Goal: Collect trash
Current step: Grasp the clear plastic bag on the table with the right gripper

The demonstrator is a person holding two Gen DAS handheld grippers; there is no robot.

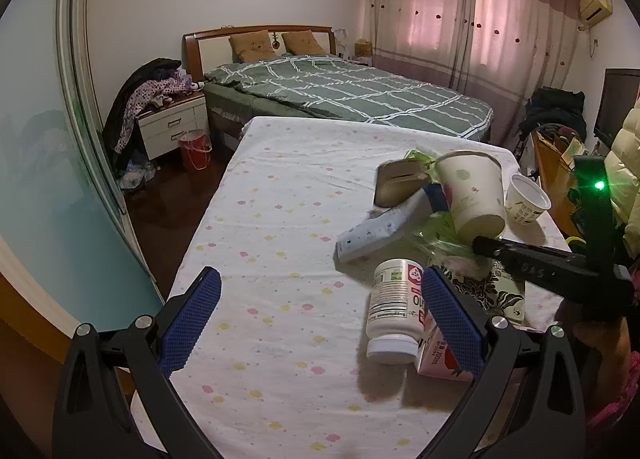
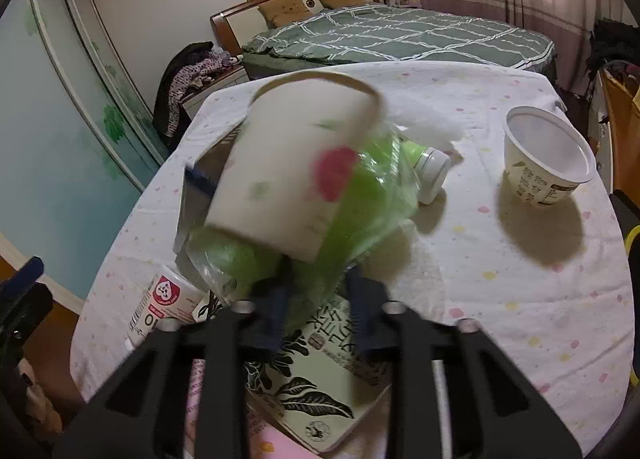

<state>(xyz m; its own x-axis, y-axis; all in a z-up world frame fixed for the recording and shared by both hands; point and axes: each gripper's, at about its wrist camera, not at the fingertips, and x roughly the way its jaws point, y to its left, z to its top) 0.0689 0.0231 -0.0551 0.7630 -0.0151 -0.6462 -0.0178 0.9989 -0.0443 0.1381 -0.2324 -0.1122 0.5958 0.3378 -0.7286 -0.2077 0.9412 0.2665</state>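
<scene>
- Left wrist view: the left gripper (image 1: 320, 323) hangs over a table covered in a white dotted cloth (image 1: 280, 219); its blue-padded jaws stand wide apart with nothing between them.
- A white pill bottle (image 1: 394, 311) lies on its side just beside the left gripper's right finger, next to a small pink carton (image 1: 434, 359).
- The right gripper (image 2: 320, 303) reaches in from the right. Right wrist view is motion-blurred there; its jaws are nearly together, with thin green plastic wrap (image 2: 360, 195) between the pads.
- A large paper cup (image 2: 296, 167) with a red mark is tilted, rim away from the gripper, over the green plastic; whether the pads press on the cup cannot be told.
- A smaller white cup (image 2: 546, 157) stands upright on the cloth, apart to the right.
- A leaf-patterned book (image 2: 320, 387) lies under the right gripper.
- A white remote (image 1: 372, 233) lies left of the paper cup.
</scene>
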